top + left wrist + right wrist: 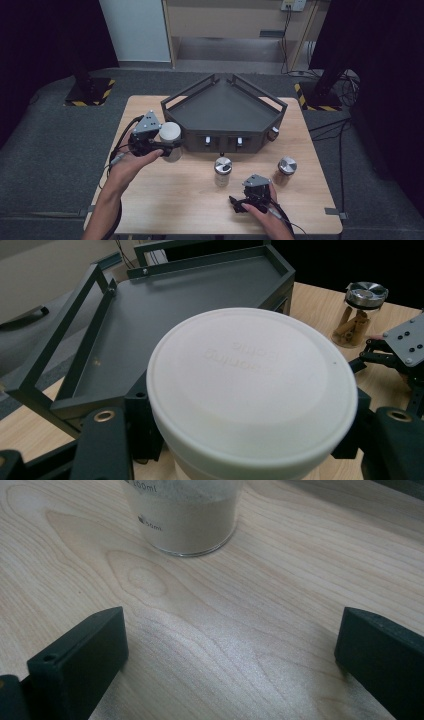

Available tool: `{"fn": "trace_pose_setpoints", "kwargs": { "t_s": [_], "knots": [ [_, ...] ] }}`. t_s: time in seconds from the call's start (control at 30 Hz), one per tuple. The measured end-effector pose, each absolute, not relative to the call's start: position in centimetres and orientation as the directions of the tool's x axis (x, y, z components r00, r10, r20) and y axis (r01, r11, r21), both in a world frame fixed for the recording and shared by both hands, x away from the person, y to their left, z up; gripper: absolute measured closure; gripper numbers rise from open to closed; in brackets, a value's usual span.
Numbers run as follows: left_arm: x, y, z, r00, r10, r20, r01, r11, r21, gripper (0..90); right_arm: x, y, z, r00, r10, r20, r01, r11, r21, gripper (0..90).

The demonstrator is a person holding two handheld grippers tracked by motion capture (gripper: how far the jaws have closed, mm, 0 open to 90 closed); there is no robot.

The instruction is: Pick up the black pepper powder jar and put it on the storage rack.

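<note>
left tongs (167, 142) clamp white-lidded jar (170, 134) beside tray edge (172, 107); right tongs (230, 655) apart.

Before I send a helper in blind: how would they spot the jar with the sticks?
Start at the dark corner shelf on the wooden table. Two silver-lidded jars stand before it; take the right one, beyond the right tool. It holds brown sticks, its neighbour pale powder.

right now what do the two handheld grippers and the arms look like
Both grippers, left gripper and right gripper, are black skeletal frames with blocky black jaws, each topped by a grey three-cornered plate with dark screws. Black cables trail from each. The forearms are bare, no sleeves visible.
</note>
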State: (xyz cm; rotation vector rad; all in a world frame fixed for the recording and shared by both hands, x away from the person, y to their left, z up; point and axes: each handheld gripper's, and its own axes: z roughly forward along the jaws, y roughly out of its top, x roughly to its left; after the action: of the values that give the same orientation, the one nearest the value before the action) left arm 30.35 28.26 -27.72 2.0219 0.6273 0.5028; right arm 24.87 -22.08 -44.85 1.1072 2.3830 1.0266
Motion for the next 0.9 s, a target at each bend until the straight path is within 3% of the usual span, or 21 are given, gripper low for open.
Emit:
{"fn": "trace_pose_setpoints", "kwargs": {
  "t_s": [0.9],
  "knots": [
    [33.2,25.9,-24.0,0.830,0.546,0.113,0.180,-0.454,0.873,32.7,24.9,-22.1,-44.9,-0.649,0.761,0.012,0.531,0.441,0.723,0.6]
  ]
}}
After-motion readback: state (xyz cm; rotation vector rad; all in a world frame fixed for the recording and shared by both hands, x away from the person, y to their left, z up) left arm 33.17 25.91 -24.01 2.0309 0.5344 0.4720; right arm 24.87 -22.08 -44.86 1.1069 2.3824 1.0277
